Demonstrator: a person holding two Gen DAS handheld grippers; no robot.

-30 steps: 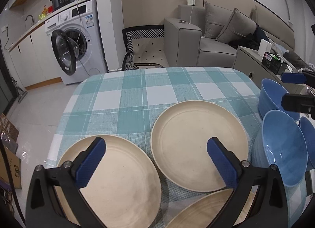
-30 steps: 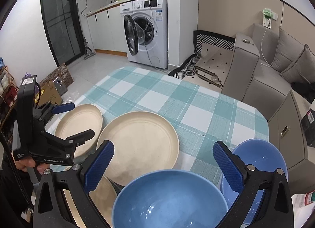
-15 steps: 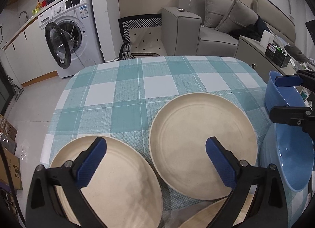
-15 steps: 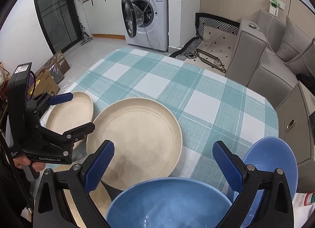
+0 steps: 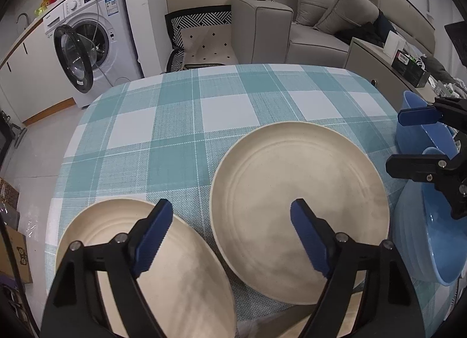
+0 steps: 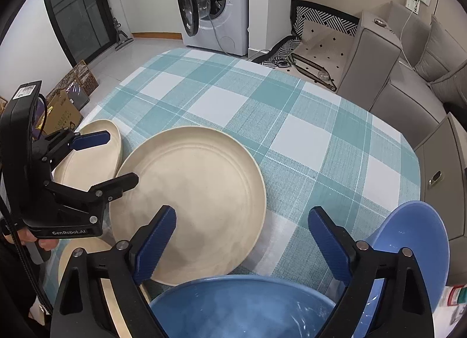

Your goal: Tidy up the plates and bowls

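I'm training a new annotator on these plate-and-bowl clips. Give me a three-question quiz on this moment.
1. True or false: the left gripper is clamped on a plate.
2. Which dish lies directly under the right gripper? A) blue bowl B) large cream plate C) a mug
3. Fill in: the tablecloth is a teal and white ____ pattern.

Key
1. False: its jaws have just been closing, but nothing sits between them.
2. A
3. checked
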